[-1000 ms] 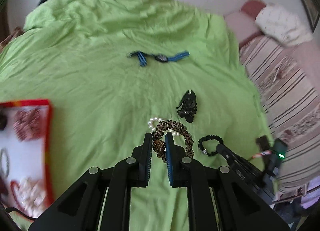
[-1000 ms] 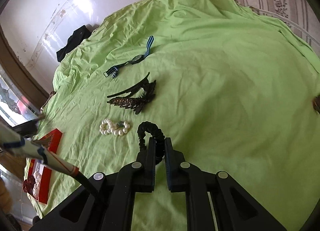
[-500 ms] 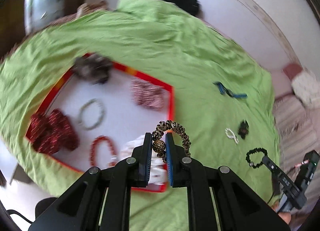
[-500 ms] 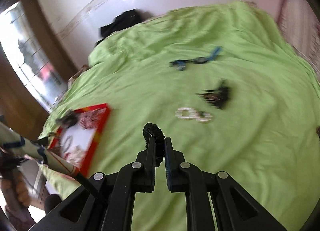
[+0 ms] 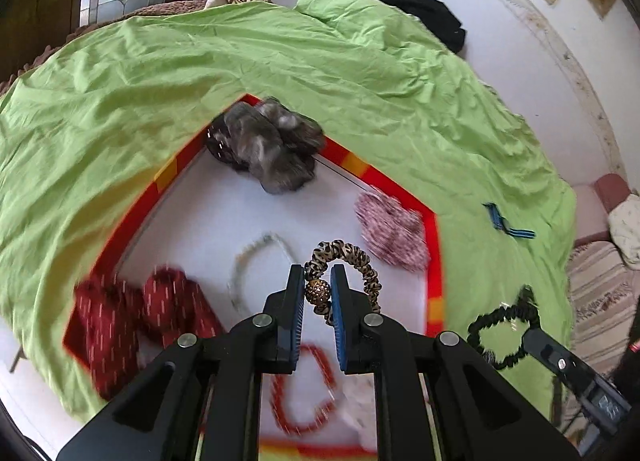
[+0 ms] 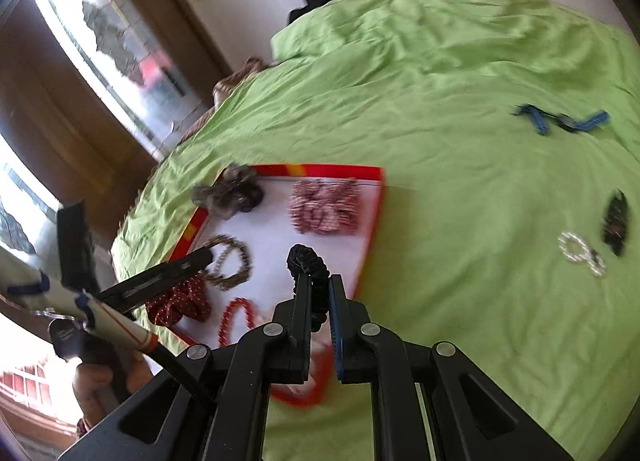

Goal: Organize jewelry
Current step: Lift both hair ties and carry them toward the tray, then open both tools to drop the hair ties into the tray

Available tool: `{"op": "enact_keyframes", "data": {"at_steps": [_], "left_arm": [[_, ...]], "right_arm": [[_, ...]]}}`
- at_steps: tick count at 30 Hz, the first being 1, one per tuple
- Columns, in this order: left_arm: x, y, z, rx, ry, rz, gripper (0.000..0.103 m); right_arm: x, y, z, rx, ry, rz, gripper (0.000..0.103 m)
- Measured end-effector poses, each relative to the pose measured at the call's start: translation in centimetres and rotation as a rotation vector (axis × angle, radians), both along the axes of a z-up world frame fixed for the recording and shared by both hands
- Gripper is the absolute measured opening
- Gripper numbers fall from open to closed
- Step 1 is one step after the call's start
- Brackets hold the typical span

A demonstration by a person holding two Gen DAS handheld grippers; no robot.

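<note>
A bed covered with a wrinkled lime-green sheet fills the room. On it lies a flat white tray with a red and yellow border, near the left side of the bed.

The left gripper hangs above the tray, its two black fingers with blue pads clenched on a leopard-print fabric hair tie with a gold glittery bead; the bead sits squeezed between the pads and the loop arches up and to the right. The right gripper hangs over the near right part of the tray, its fingers clamped on a black ruffled elastic hair tie that pokes up past the fingertips.

Inside the tray lie a grey fuzzy scrunchie at the far corner, a pink-and-white patterned scrunchie by the right edge, a dark red scrunchie with pale flecks at the left, a pale beaded bracelet in the middle, and a red beaded bracelet at the near edge, partly hidden by the left gripper.

On the sheet to the right of the tray, well apart from it, lie a blue-and-black striped strap, a white pearl bracelet and, just beside it, a dark toothed hair claw. A black garment is heaped at the far edge of the bed against the white wall.
</note>
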State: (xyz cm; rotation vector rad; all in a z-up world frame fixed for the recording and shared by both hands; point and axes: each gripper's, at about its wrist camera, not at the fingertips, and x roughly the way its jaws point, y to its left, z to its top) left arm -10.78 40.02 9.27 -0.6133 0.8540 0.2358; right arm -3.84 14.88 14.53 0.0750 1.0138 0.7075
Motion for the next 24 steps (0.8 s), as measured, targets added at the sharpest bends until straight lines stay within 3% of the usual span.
{"op": "enact_keyframes", "data": {"at_steps": [7, 12, 19, 24], "left_arm": [[3.5, 3.1, -2.1, -0.031, -0.002, 0.030, 0.013], [4.3, 3.9, -3.6, -0.050, 0.009, 0.039, 0.013], [4.5, 4.2, -4.0, -0.065, -0.005, 0.039, 0.013], [3.8, 4.4, -3.6, -0.076, -0.048, 0.034, 0.029]], "right_arm": [[2.3, 6.0, -3.7, -0.067, 0.071, 0.051, 0.010], [2.9, 8.0, -5.9, -0.081, 0.133, 0.083, 0.010], [2.4, 9.9, -7.3, -0.108, 0.141, 0.117, 0.011], [2.1, 10.2, -7.2, -0.127, 0.117, 0.122, 0.014]]}}
